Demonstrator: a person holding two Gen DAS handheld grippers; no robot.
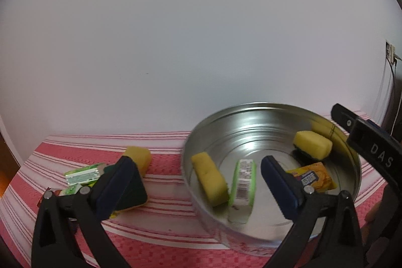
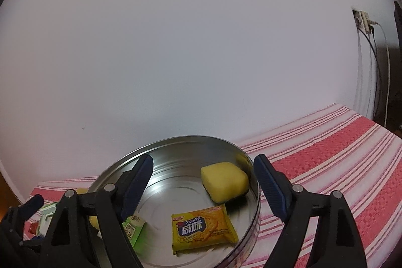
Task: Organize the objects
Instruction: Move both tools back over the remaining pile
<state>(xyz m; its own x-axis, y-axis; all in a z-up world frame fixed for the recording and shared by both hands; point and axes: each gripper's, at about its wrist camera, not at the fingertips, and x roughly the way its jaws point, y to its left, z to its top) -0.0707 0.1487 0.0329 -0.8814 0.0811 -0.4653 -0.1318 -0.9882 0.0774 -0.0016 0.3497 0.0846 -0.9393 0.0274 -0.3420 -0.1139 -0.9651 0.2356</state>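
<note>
Both grippers, L point(image 1: 198, 182) & R point(image 2: 203, 182), are hovering w/ fingers spread, pinching nothing. Cracker pack point(image 2: 204, 230) is lying in tin point(image 2: 176, 142) at 6 o'clock, sponge point(image 2: 224, 180) at 2.

The round metal tin point(image 1: 271, 142) stands open at the top, so entry from above is free. Inside, a sponge point(image 1: 209, 178), a green packet point(image 1: 242, 182), a yellow cracker packet point(image 2: 203, 229) and another sponge point(image 2: 224, 180) crowd its floor. Right of it, the striped surface point(image 2: 339, 150) lies bare. Left, loose packets point(image 1: 83, 175) and a sponge point(image 1: 138, 157) block the surface.
</note>
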